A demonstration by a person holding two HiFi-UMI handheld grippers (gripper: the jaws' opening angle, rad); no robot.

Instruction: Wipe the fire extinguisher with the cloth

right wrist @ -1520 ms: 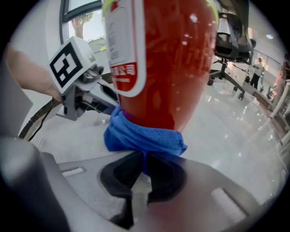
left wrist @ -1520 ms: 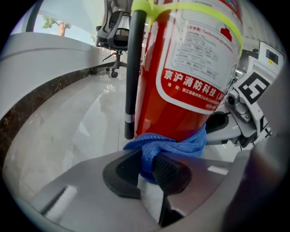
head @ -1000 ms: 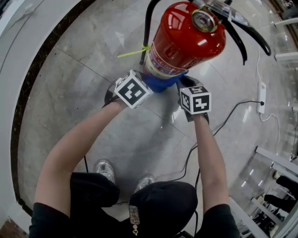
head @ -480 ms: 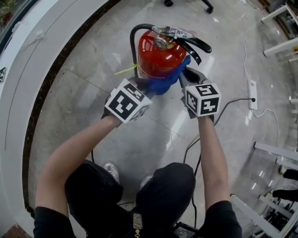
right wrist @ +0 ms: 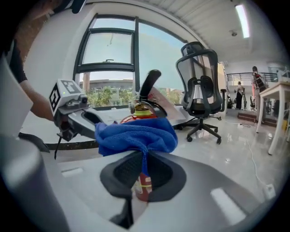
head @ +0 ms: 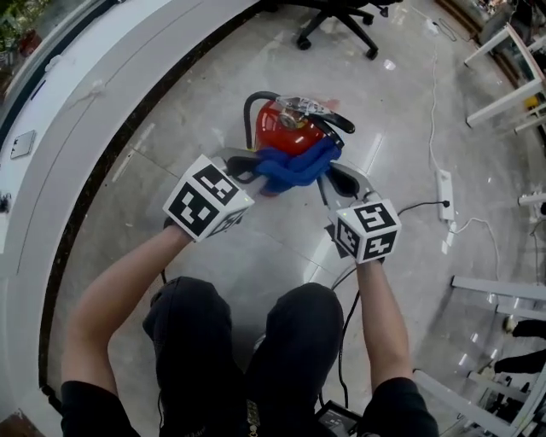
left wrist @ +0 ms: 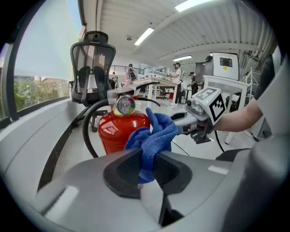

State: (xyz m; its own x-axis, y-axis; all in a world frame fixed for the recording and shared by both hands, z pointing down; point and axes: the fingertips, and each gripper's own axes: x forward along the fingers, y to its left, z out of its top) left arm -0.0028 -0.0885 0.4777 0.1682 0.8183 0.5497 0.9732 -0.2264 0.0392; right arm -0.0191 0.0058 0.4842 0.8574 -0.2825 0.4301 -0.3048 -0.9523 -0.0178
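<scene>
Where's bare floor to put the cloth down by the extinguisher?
For the cloth: bare floor left of the fire extinguisher, up to the dark curved strip. Crowded on the right: power strip, cables, white table legs. Office chair behind it.

From above, the bunched blue microfibre cloth point(head: 294, 166) hides most of the red cylindrical fire extinguisher point(head: 275, 130); its lower body and base can't be seen. The black swivel office chair point(head: 335, 21) is cut off by the top edge. In the left gripper view, the distant standing people point(left wrist: 176, 71) far across the room are too small to make out.
</scene>
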